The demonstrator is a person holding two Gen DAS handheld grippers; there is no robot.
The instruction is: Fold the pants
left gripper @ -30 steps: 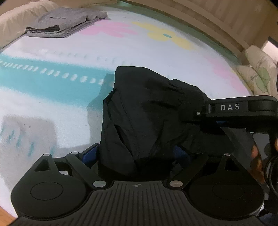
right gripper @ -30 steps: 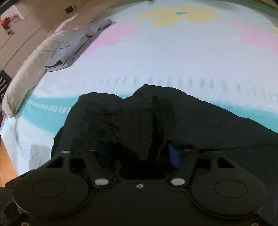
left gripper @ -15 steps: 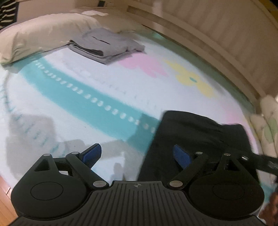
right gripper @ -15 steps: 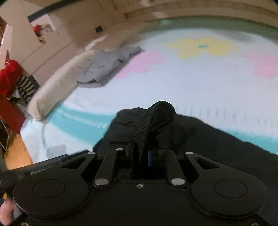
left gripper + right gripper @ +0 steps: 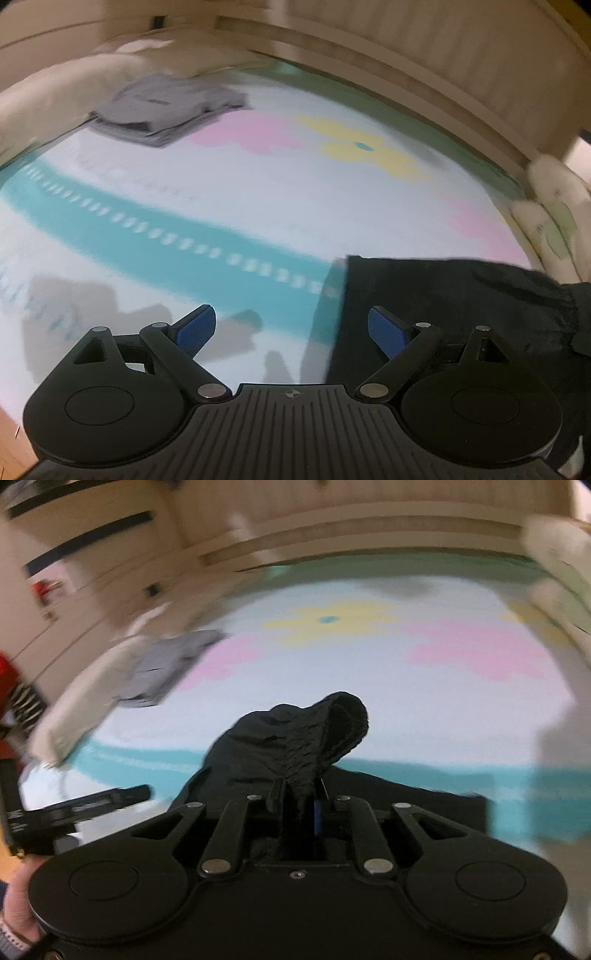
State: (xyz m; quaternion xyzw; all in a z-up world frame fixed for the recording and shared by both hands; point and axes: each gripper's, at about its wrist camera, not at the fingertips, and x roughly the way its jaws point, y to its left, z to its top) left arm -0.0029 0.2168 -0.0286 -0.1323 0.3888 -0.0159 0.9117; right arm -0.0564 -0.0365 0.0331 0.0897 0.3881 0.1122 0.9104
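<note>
The black pants (image 5: pixel 454 295) lie on the flowered bedspread at the lower right of the left wrist view. My left gripper (image 5: pixel 291 328) is open and empty, hovering over the bedspread just left of the pants' edge. In the right wrist view my right gripper (image 5: pixel 299 797) is shut on a bunched fold of the black pants (image 5: pixel 295 738), lifted above the bed, with the rest of the cloth trailing below. The left gripper's body (image 5: pixel 74 808) shows at the left of that view.
A folded grey garment (image 5: pixel 162 107) lies at the far left of the bedspread (image 5: pixel 258 192) beside a cream pillow (image 5: pixel 44 92). Patterned pillows (image 5: pixel 554 221) sit at the right edge. A wooden headboard (image 5: pixel 406 51) runs behind the bed.
My left gripper has let go of the pants, opened and moved left, off the cloth. My right gripper closed on the pants and has lifted the bunched fold higher.
</note>
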